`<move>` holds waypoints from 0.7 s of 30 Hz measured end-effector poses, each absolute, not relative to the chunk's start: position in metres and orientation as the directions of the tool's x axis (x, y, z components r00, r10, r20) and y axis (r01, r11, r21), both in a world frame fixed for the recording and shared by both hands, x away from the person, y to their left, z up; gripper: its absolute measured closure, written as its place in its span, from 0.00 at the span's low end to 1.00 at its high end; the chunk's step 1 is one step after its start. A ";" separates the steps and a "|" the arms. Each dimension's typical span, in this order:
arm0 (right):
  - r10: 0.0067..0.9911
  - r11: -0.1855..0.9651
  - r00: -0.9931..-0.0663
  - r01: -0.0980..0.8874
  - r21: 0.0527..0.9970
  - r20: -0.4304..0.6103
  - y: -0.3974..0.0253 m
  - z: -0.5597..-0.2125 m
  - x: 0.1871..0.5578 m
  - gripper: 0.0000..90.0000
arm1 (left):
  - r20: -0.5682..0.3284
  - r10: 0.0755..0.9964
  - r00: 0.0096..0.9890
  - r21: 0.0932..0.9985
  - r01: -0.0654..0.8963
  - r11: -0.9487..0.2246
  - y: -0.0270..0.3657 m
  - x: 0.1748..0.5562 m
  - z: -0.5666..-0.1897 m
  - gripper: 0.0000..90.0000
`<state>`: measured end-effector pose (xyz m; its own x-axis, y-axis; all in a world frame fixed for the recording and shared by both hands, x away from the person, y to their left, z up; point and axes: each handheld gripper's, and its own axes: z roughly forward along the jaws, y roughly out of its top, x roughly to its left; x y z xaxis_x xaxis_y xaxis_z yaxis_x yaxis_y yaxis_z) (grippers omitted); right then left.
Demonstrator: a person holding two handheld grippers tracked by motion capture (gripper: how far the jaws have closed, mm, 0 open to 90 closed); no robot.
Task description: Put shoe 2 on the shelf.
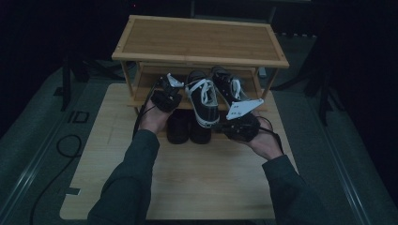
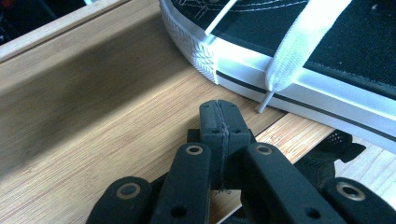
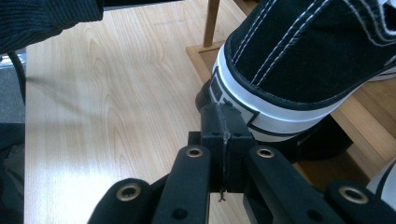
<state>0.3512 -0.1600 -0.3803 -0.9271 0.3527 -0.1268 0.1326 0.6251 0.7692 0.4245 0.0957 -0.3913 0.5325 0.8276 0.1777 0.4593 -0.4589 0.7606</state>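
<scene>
Both grippers hover with fingers pressed together, empty: the left gripper [image 1: 165, 96] beside the near sneaker [image 1: 203, 99], the right gripper [image 1: 239, 123] at its heel. Both sneakers, including the far one [image 1: 228, 85], already sit on the rack [image 1: 197, 59]; little seems left.

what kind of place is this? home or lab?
Likely a lab recording setup, not a home: a small bamboo shoe rack with sneakers stands on a bare table, dark stands around it, a cable across the floor.
</scene>
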 end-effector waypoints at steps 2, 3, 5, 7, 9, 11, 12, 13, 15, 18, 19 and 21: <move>0.353 0.625 -0.927 0.132 0.769 -0.128 -0.160 -0.380 0.351 1.00 | 0.173 0.830 0.531 0.764 0.459 -0.453 0.096 0.424 -0.392 1.00; 0.353 0.626 -0.927 0.131 0.769 -0.129 -0.159 -0.380 0.351 1.00 | 0.172 0.830 0.530 0.765 0.459 -0.452 0.096 0.424 -0.392 1.00; 0.351 0.627 -0.927 0.127 0.769 -0.133 -0.158 -0.380 0.351 1.00 | 0.173 0.830 0.530 0.765 0.458 -0.452 0.096 0.424 -0.392 1.00; 0.351 0.627 -0.927 0.128 0.768 -0.132 -0.157 -0.380 0.350 1.00 | 0.173 0.830 0.531 0.763 0.460 -0.454 0.097 0.424 -0.392 1.00; 0.350 0.627 -0.927 0.127 0.769 -0.132 -0.156 -0.380 0.350 1.00 | 0.176 0.828 0.532 0.762 0.460 -0.457 0.097 0.424 -0.392 1.00; 0.347 0.626 -0.927 0.117 0.771 -0.141 -0.154 -0.381 0.350 1.00 | 0.171 0.832 0.527 0.766 0.460 -0.449 0.096 0.424 -0.392 1.00; 0.346 0.625 -0.927 0.116 0.772 -0.142 -0.154 -0.382 0.350 1.00 | 0.172 0.833 0.525 0.767 0.459 -0.448 0.096 0.423 -0.393 1.00; 0.346 0.623 -0.928 0.115 0.774 -0.141 -0.153 -0.382 0.351 1.00 | 0.176 0.833 0.524 0.766 0.458 -0.450 0.096 0.423 -0.393 1.00; 0.345 0.623 -0.927 0.111 0.775 -0.145 -0.152 -0.383 0.351 1.00 | 0.188 0.830 0.525 0.761 0.456 -0.461 0.095 0.423 -0.392 1.00; 0.347 0.620 -0.926 0.109 0.777 -0.146 -0.149 -0.383 0.351 1.00 | 0.187 0.831 0.524 0.765 0.453 -0.458 0.094 0.422 -0.393 1.00; 0.344 0.620 -0.927 0.104 0.778 -0.149 -0.149 -0.384 0.351 1.00 | 0.193 0.826 0.529 0.760 0.452 -0.467 0.095 0.422 -0.393 1.00; 0.342 0.612 -0.929 0.104 0.784 -0.144 -0.147 -0.385 0.352 1.00 | 0.179 0.829 0.530 0.764 0.457 -0.457 0.095 0.422 -0.392 1.00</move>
